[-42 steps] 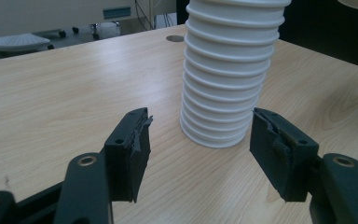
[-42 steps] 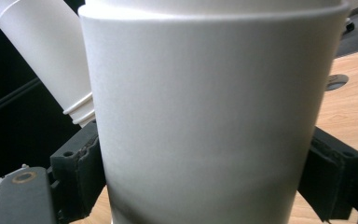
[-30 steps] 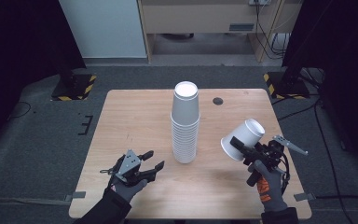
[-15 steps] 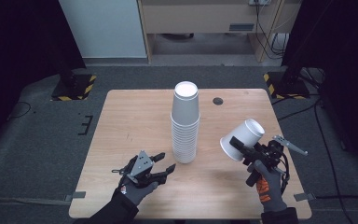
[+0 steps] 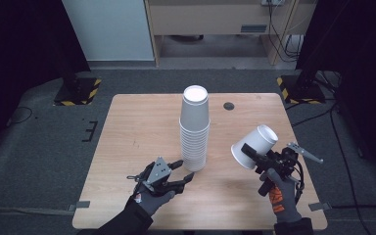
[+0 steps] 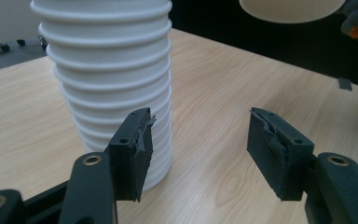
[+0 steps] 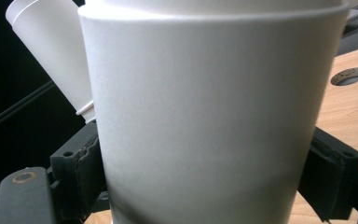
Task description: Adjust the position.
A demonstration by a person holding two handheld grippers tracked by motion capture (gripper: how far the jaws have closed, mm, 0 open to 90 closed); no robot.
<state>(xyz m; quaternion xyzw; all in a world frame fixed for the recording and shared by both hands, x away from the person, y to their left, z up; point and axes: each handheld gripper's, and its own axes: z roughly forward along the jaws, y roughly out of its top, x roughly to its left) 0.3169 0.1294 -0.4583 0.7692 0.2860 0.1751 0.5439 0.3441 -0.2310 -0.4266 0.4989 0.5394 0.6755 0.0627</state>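
A tall stack of white paper cups (image 5: 195, 129) stands upside down at the middle of the wooden table (image 5: 137, 122). My left gripper (image 5: 186, 170) lies low at the stack's base on its near-left side, open and holding nothing. In the left gripper view the stack (image 6: 107, 70) rises just beyond the left jaw, and bare table shows between the fingertips of the gripper (image 6: 200, 140). My right gripper (image 5: 252, 152) is shut on a single white cup (image 5: 254, 146), held tilted above the table's right side. That cup (image 7: 214, 116) sits squeezed between both pads of the right gripper (image 7: 205, 172).
A small dark round hole (image 5: 229, 105) sits in the tabletop behind and right of the stack. The table's front edge (image 5: 200, 228) is near both hands. Dark floor with cables and stands with yellow-black striped feet (image 5: 76, 93) surround the table.
My left gripper has slid to the right across the table, up to the base of the cup stack. The right gripper and its cup have stayed put.
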